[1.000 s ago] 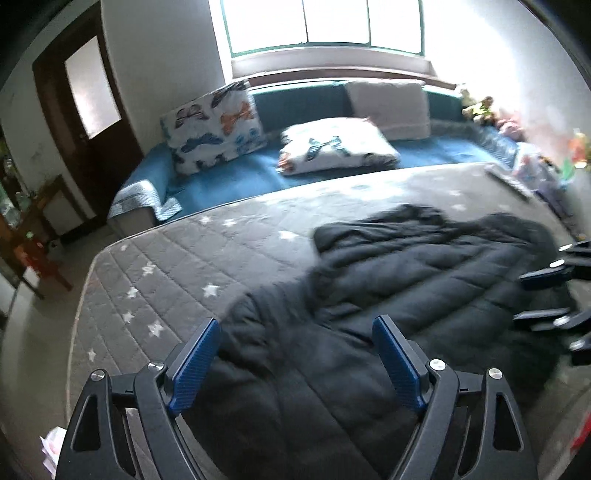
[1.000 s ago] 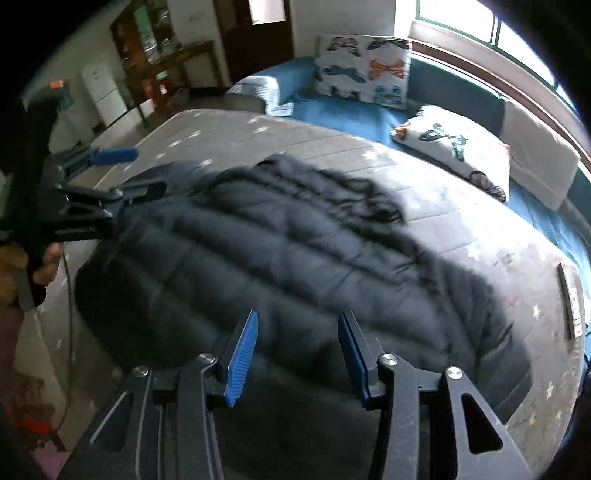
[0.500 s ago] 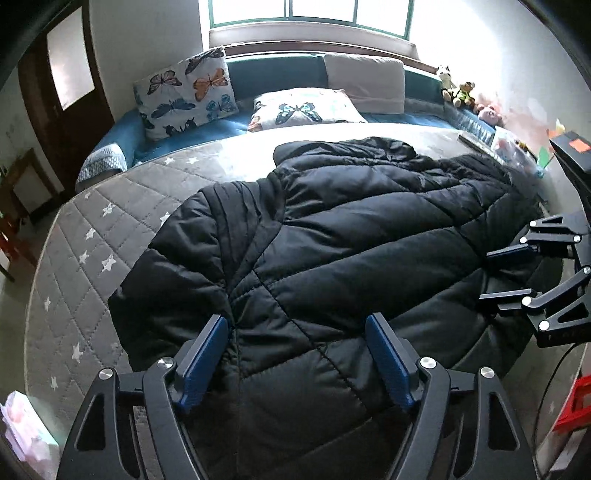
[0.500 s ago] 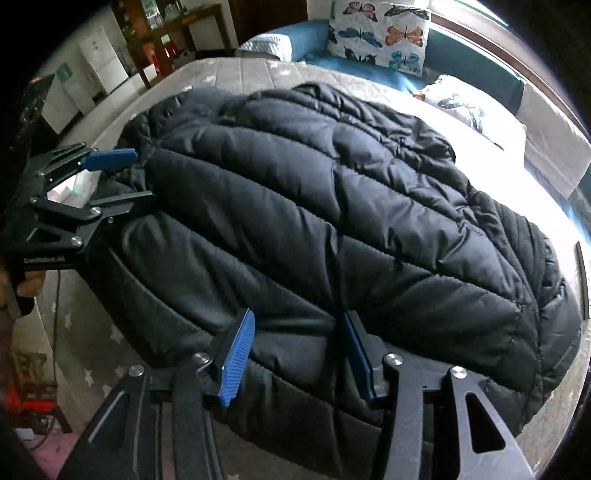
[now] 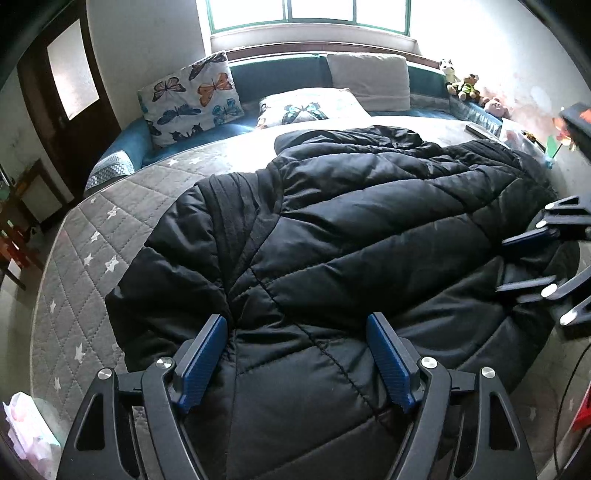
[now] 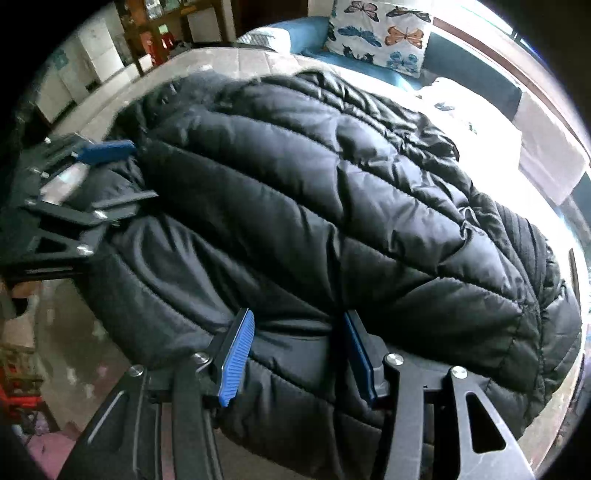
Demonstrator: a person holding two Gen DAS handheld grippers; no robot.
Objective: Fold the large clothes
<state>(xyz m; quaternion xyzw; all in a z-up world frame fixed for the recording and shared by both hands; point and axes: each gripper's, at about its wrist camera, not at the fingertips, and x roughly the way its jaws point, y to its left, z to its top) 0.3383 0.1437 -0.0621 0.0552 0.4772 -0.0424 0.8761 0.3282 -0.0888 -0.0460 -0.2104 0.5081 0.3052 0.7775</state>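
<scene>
Black quilted puffer jacket [image 5: 351, 229] spread across grey star-quilted mattress [image 5: 85, 266], hem hanging toward near edge. No brand, label or writing legible anywhere. Left gripper [image 5: 297, 354] spread wide, hem fabric bulging between blue pads, pressing not discernible. Right gripper [image 6: 295, 350] part-spread, pinching thick fold of hem. Beyond: butterfly pillow [image 5: 192, 96], window [image 5: 310, 14].

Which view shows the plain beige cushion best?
The left wrist view: the plain beige cushion sits whole against the teal backrest under the window. The right wrist view catches only an overexposed strip of it at the right edge.
</scene>
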